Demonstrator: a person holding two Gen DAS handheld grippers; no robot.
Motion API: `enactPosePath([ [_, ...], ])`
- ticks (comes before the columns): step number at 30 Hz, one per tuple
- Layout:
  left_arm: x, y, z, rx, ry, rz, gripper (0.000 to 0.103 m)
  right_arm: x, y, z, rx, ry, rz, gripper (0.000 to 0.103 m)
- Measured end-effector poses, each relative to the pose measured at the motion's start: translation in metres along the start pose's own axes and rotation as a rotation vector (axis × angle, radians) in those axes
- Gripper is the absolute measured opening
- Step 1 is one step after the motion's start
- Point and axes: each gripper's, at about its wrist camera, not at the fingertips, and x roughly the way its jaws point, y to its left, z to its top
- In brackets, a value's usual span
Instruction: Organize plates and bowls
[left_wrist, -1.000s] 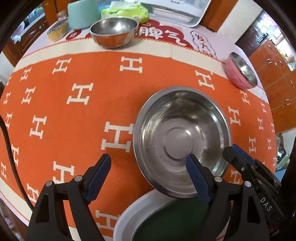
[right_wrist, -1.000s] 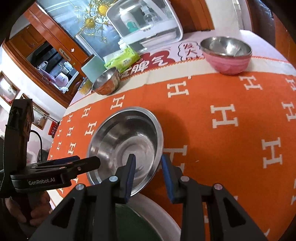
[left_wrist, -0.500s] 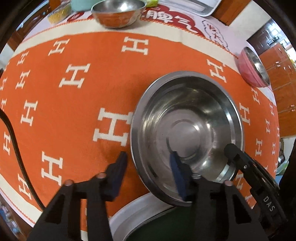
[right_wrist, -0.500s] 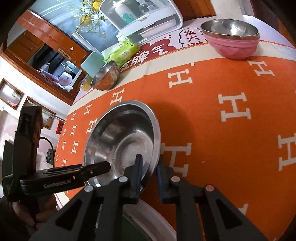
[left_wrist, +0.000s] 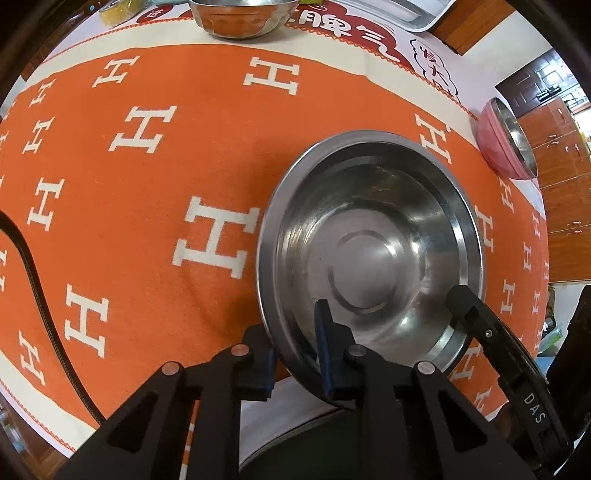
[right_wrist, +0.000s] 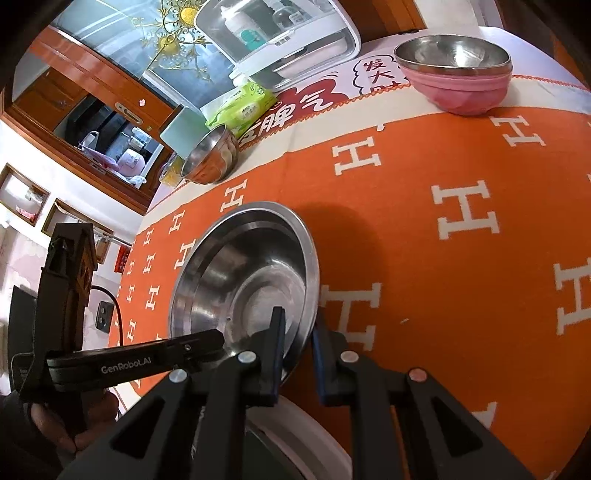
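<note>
Bowl (left_wrist: 369, 251) lies ahead of both tools, each apparently clenched on its near rim: left tool (left_wrist: 295, 358), right tool (right_wrist: 297, 350).

Wide steel bowl (left_wrist: 369, 251) upright on orange cloth; pink bowl (left_wrist: 498, 147) beyond.

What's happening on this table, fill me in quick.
A person is working two handheld grippers on the large steel bowl on the orange cloth. The left gripper and right gripper each pinch its near rim from opposite sides. A pink bowl and a small steel bowl sit farther back.
</note>
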Motion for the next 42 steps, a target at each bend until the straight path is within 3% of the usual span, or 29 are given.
enactPosePath([
  [9,-0.008,-0.001,-0.002,0.021,-0.021,-0.021,0.017,-0.011,0.004,0.000,-0.013,-0.036,-0.023,0.013],
  [19,-0.035,0.000,-0.012,0.056,-0.102,-0.071,0.017,-0.034,0.026,-0.005,-0.074,-0.114,-0.063,0.013],
  [42,-0.110,0.045,-0.075,0.092,-0.282,-0.193,0.018,-0.080,0.107,-0.053,-0.245,-0.236,-0.117,0.014],
])
